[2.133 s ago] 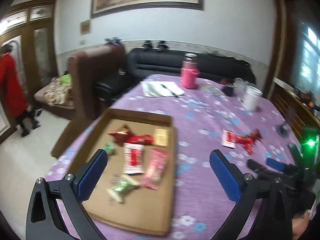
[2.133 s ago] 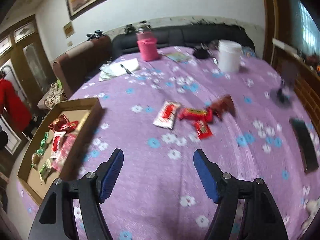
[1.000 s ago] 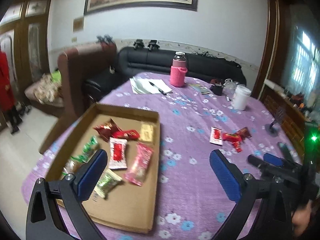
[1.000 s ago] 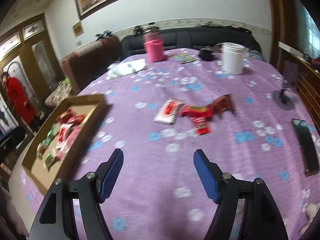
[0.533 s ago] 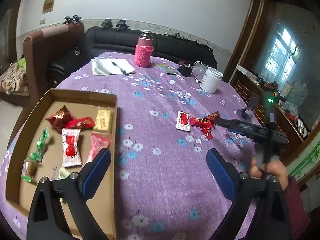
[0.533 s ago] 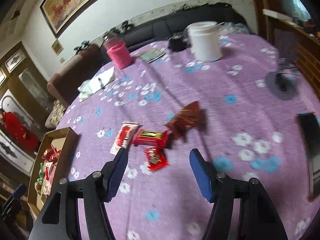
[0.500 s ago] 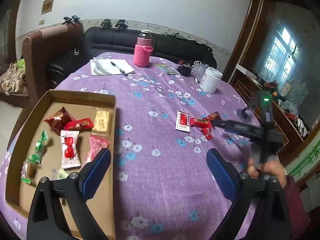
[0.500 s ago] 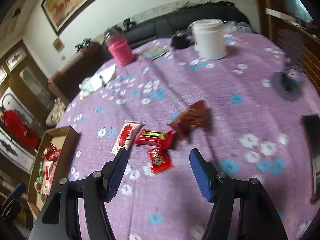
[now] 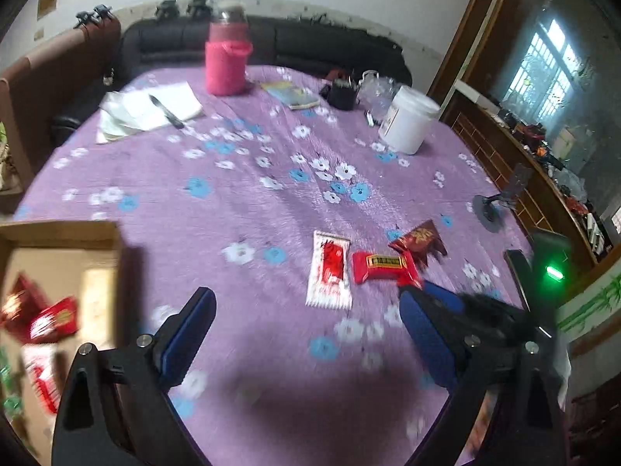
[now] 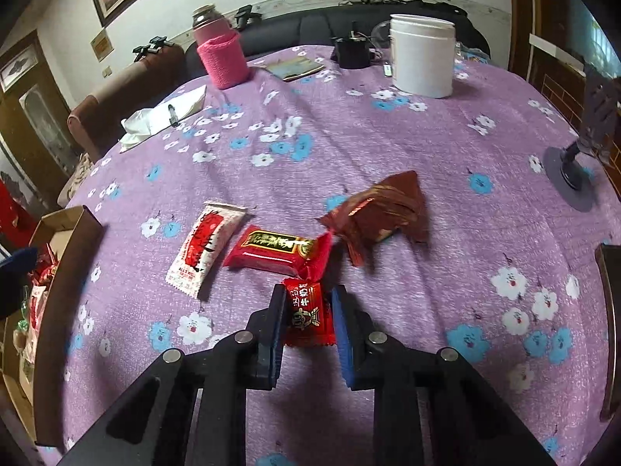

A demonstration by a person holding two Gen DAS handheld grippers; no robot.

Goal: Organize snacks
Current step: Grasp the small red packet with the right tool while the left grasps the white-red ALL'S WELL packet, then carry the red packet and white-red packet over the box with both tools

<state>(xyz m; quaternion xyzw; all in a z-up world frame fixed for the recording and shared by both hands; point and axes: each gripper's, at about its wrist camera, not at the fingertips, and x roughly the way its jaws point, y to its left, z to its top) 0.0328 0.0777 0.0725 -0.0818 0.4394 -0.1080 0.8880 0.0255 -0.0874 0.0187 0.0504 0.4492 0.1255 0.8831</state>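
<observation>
Several snacks lie on the purple flowered tablecloth: a white-and-red packet (image 10: 203,246), a red bar (image 10: 275,252), a dark red-brown pouch (image 10: 382,211) and a small red candy packet (image 10: 308,314). My right gripper (image 10: 308,310) is shut on the small red candy packet. My left gripper (image 9: 306,330) is open and empty above the cloth, left of the snacks; the white-and-red packet (image 9: 329,268) and red bar (image 9: 382,266) show there. The cardboard tray (image 9: 62,233) with several snacks sits at the left, also in the right wrist view (image 10: 73,240).
At the far side stand a pink-sleeved bottle (image 10: 221,54), a white tub (image 10: 423,54), a black cup (image 10: 353,52), papers with a pen (image 10: 167,114) and a booklet (image 10: 297,68). A phone stand (image 10: 582,143) and a dark phone (image 10: 611,326) are at the right.
My right gripper has dropped to the snack pile and closed on the small red candy packet. My left gripper has swung right and closer to the table, tray now at the left edge.
</observation>
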